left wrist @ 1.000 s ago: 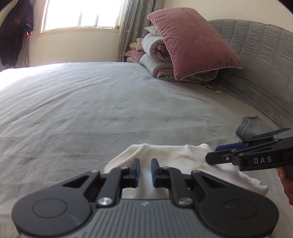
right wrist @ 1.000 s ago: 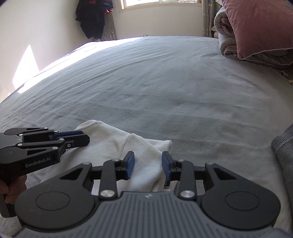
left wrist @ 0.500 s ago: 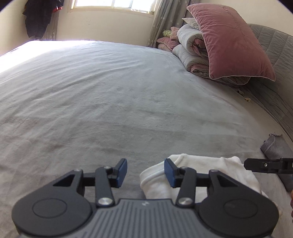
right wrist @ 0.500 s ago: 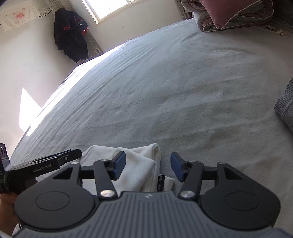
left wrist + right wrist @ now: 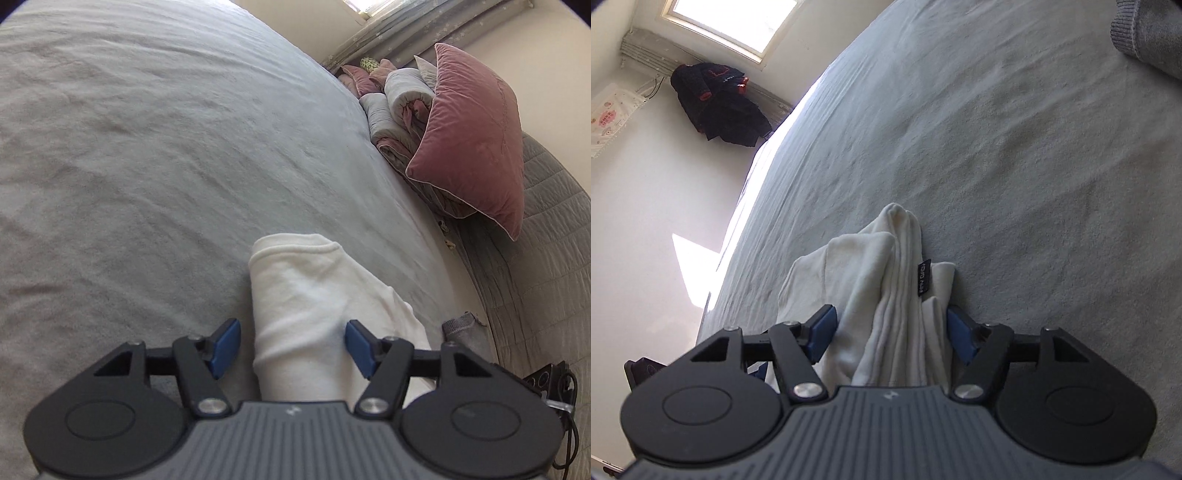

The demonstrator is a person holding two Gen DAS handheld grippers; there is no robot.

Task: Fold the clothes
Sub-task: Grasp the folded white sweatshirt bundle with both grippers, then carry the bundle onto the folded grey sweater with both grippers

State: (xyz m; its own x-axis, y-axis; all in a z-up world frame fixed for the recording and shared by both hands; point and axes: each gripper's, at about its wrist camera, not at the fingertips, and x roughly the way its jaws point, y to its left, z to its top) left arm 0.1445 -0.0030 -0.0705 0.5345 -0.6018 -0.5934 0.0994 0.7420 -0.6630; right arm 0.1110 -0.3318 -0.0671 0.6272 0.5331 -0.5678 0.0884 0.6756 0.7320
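Straddling the white garment [image 5: 303, 295], left gripper [image 5: 291, 349] gapes; right gripper [image 5: 890, 332] likewise

right gripper [image 5: 888, 332] jaws wide apart, white garment [image 5: 886, 295] between, grey bed [image 5: 1015, 147]

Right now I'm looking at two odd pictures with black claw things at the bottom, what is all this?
Those claws are handheld grabbers, one in each of a person's hands, each with a camera looking along its two blue-tipped fingers. One picture is from the left gripper, the other from the right gripper. Both are open, with a folded white garment lying between the fingers, not clamped. It rests on a grey bed. A pink pillow leans on rolled bedding, a grey garment lies nearby, and a dark jacket hangs by the window.
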